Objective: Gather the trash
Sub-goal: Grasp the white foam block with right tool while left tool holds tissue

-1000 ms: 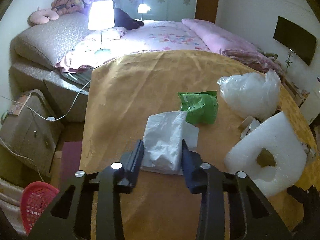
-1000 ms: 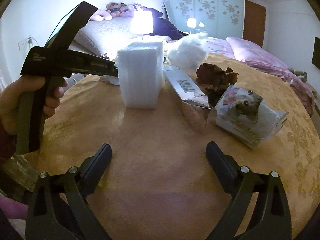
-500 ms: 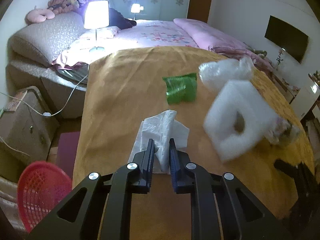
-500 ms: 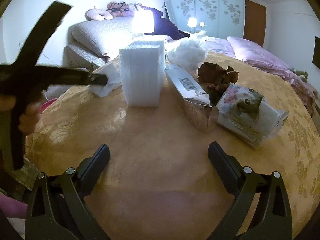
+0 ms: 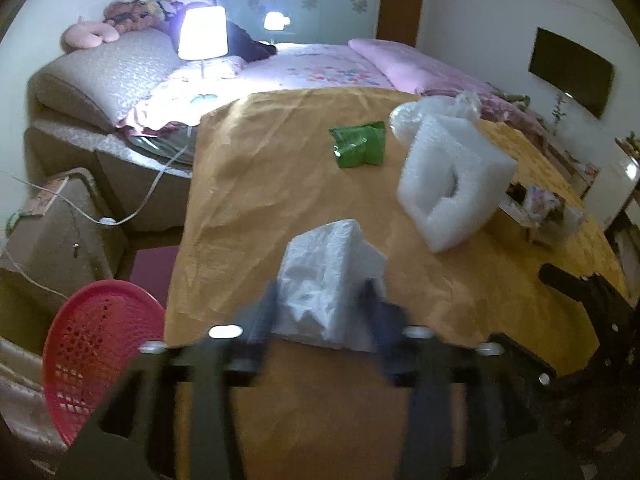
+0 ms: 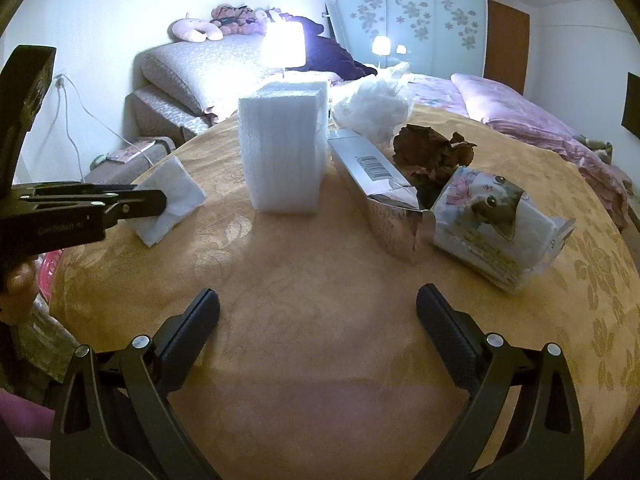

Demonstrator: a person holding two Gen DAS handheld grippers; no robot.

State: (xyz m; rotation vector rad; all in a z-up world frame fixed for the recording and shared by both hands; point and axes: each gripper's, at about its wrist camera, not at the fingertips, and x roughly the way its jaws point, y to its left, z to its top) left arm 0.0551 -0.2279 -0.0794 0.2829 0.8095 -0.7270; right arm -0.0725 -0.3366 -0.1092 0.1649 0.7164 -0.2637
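Observation:
A crumpled white plastic bag (image 5: 328, 272) stands near the table's left edge, between the blurred jaws of my left gripper (image 5: 320, 294), which are opening and no longer pinch it. From the right wrist view the left gripper (image 6: 152, 202) reaches in from the left beside that bag (image 6: 176, 196). My right gripper (image 6: 318, 312) hangs open over bare cloth, holding nothing. Further back lie a green wrapper (image 5: 358, 146), a white foam block (image 6: 282, 144), a clear plastic bag (image 6: 372, 108), a silver carton (image 6: 380, 184), brown crumpled scrap (image 6: 432, 156) and a tissue pack (image 6: 496, 224).
The table has an orange-yellow cloth (image 5: 260, 184). A red mesh basket (image 5: 96, 352) stands on the floor below its left edge. A brown case (image 5: 60, 232) with a white cable, a bed (image 5: 320, 68) and a lit lamp (image 5: 202, 32) lie beyond.
My left gripper shut on the white bag, dragged it back toward the table's near left edge, then spread its jaws. The red basket shows larger. The right gripper has stayed put.

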